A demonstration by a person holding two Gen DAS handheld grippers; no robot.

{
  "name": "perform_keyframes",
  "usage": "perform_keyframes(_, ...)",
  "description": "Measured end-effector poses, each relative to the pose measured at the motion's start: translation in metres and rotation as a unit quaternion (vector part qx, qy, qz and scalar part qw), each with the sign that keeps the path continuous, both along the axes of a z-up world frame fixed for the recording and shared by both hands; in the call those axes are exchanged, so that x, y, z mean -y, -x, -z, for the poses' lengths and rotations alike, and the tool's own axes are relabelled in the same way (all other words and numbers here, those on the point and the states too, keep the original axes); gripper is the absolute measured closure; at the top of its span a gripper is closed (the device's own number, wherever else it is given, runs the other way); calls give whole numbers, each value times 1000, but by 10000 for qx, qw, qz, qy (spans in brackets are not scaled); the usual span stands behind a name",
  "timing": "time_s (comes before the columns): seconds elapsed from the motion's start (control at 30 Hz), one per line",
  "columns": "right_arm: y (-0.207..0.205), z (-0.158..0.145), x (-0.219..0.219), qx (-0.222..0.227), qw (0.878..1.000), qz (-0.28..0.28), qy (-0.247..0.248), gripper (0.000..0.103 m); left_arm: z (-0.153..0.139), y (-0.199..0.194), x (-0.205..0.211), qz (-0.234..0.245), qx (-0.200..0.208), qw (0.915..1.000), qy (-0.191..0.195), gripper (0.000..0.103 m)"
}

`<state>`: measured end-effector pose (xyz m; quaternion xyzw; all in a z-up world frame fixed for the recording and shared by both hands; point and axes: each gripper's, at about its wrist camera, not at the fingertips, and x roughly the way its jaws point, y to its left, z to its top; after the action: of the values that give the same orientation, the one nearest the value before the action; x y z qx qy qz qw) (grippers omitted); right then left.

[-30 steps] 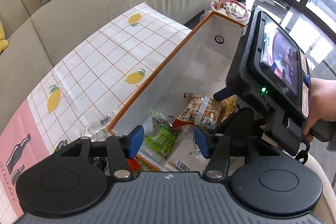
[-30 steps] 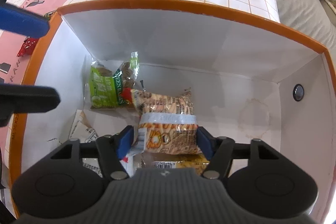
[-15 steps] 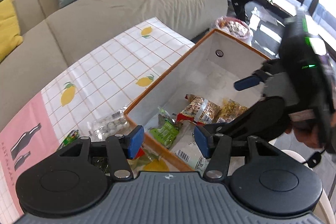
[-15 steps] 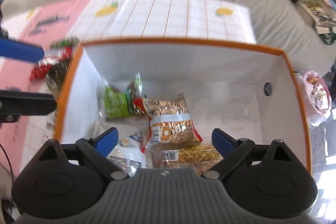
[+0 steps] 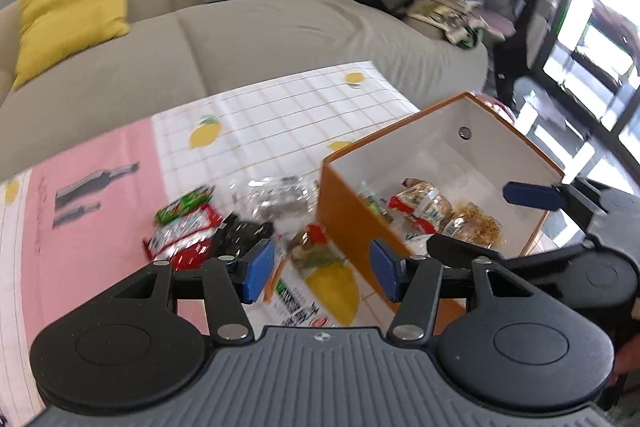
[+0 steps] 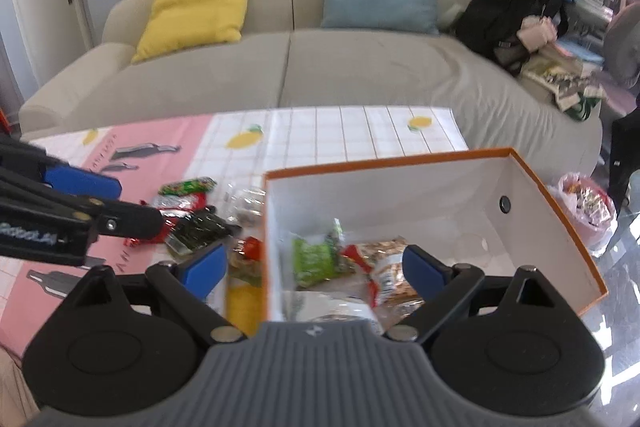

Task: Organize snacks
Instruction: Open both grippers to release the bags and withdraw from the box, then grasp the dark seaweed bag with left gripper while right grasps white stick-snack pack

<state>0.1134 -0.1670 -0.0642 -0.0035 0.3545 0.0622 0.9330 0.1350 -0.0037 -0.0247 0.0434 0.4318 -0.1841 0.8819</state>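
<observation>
Fingers on both grippers, left gripper (image 5: 322, 275) and right gripper (image 6: 316, 269), released and empty (between picks); next grab: yellow-and-white snack packet (image 5: 320, 287) beneath the left fingers.

The right gripper (image 6: 314, 269) hangs with jaws spread wide and empty above the orange-rimmed white cardboard box (image 6: 460, 195), where a green snack packet (image 6: 314, 259) lies beside a red-and-tan one (image 6: 384, 263). More crinkly wrapped snacks (image 6: 192, 203) litter the pink-and-lemon-patterned tabletop (image 6: 320, 135).
</observation>
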Motion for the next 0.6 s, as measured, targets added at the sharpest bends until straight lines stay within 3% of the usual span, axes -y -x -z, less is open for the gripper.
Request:
perform_keyframes(0.33,46,11,-63,554,9958,-369,634,14,32,35,-67,-612,-184,9973,352,38)
perform_keyframes(0.6,59,39,-87,241,9968,-390,651,24,62,47,-97,-962,-509,9928,495,38)
